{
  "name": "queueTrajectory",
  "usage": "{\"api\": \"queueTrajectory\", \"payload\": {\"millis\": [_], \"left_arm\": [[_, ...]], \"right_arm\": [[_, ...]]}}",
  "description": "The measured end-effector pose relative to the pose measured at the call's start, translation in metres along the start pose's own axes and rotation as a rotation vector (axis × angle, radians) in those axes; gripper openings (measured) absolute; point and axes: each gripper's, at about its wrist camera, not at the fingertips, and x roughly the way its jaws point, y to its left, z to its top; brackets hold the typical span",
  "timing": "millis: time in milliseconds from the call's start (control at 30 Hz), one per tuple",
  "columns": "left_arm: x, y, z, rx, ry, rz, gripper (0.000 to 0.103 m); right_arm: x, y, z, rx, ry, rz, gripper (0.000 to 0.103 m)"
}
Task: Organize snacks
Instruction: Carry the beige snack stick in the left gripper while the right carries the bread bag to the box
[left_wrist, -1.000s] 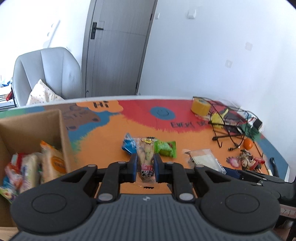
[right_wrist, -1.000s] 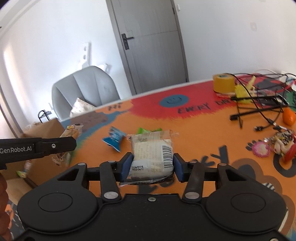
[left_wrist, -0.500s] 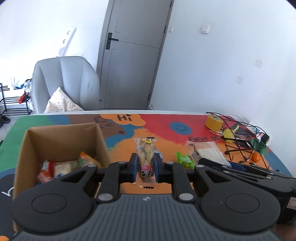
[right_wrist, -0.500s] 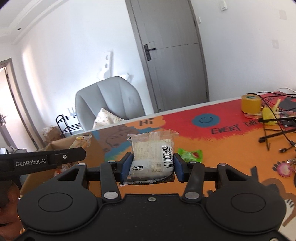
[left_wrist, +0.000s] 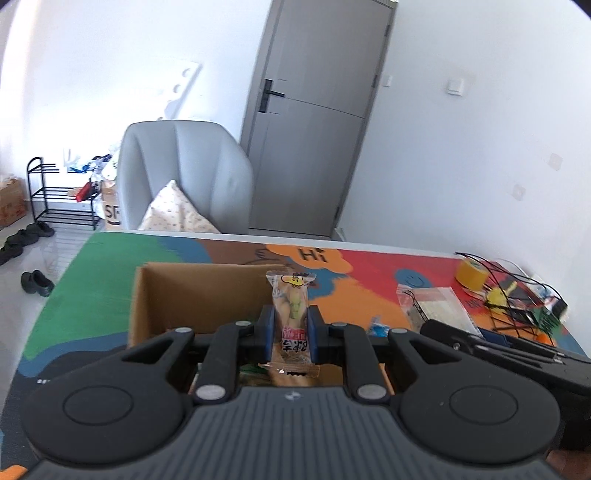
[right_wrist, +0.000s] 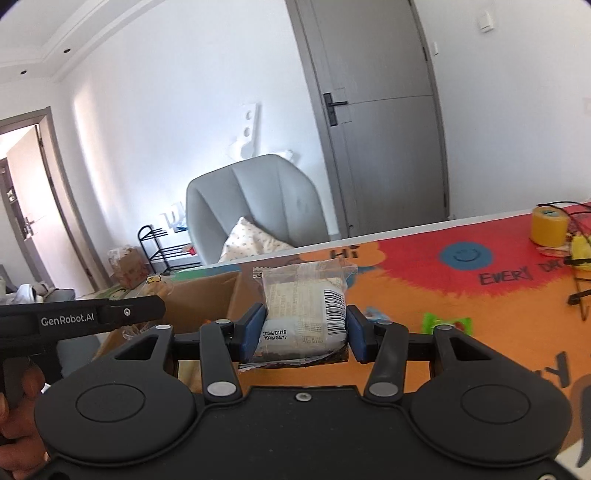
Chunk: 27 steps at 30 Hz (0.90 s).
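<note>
I note a tabletop covered by a painted mat in flat fields of green, blue, orange and red, with a "Hi" bubble and a blue smiley face; its far edge is white. Behind it stands a grey upholstered armchair with a speckled cream cushion on the seat, a matt grey door with a black lever handle, plain white walls, and a black wire shoe rack on the pale tiled floor with dark shoes beside it. An open corrugated cardboard box sits on the green-and-blue part of the tabletop. My left gripper is above the box's near side, its blue-padded jaws pinching a narrow, clear-film snack packet held upright, with a yellow cartoon print at the top and a red label lower down. My right gripper is just to the right of the box, its jaws clamped on a squarish, crinkled clear-wrapped bar bearing a barcode and printed date. On the orange zone lie a bright green wrapper and a small blue wrapper, partly hidden. Toward the right end I see a yellow tape roll, a black wire stand and tangled cables. Box contents are mostly hidden by the gripper body.
</note>
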Motion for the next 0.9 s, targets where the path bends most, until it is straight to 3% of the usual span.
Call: {"api": "queueTrajectory", "payload": {"millis": [400, 900], "left_arm": [[0.013, 0.049, 0.006, -0.077, 0.008, 0.070, 0.017], [0.023, 0.070, 0.007, -0.117, 0.032, 0.105, 0.021]], "right_arm": [[0.023, 0.032, 0.006, -0.043, 0.014, 0.058, 0.048], [0.057, 0.062, 0.019, -0.063, 0.046, 0.116, 0.048]]}}
